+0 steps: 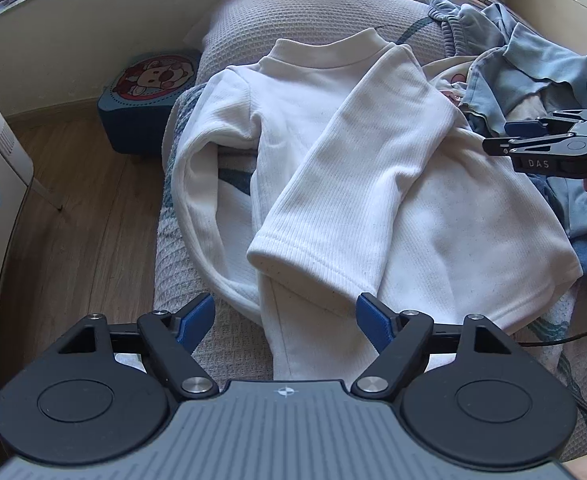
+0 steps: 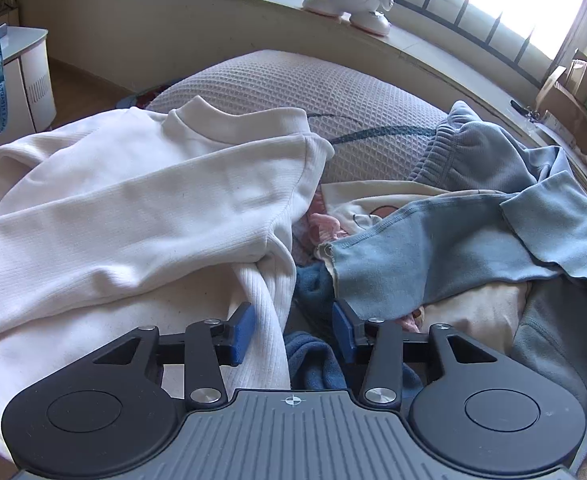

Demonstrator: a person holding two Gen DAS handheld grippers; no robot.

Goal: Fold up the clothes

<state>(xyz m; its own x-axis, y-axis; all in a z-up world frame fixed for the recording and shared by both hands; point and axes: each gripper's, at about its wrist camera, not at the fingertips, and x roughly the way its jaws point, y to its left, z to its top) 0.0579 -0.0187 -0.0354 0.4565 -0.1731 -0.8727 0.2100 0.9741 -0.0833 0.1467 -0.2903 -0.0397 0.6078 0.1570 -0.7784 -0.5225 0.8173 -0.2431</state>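
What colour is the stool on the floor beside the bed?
The stool is dark blue, with a red-and-white cartoon picture on top; the left wrist view shows it best.

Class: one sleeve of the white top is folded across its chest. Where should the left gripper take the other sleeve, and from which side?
Grip the unfolded sleeve of the white top at its outer bend, coming from the floor side: it hangs off the bed edge there.

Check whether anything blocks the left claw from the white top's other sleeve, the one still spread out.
Nothing visible does. The left claw hangs open over the white top. The unfolded sleeve lies bare to its left, by the bed edge. The folded sleeve lies across the body, clear of that path.
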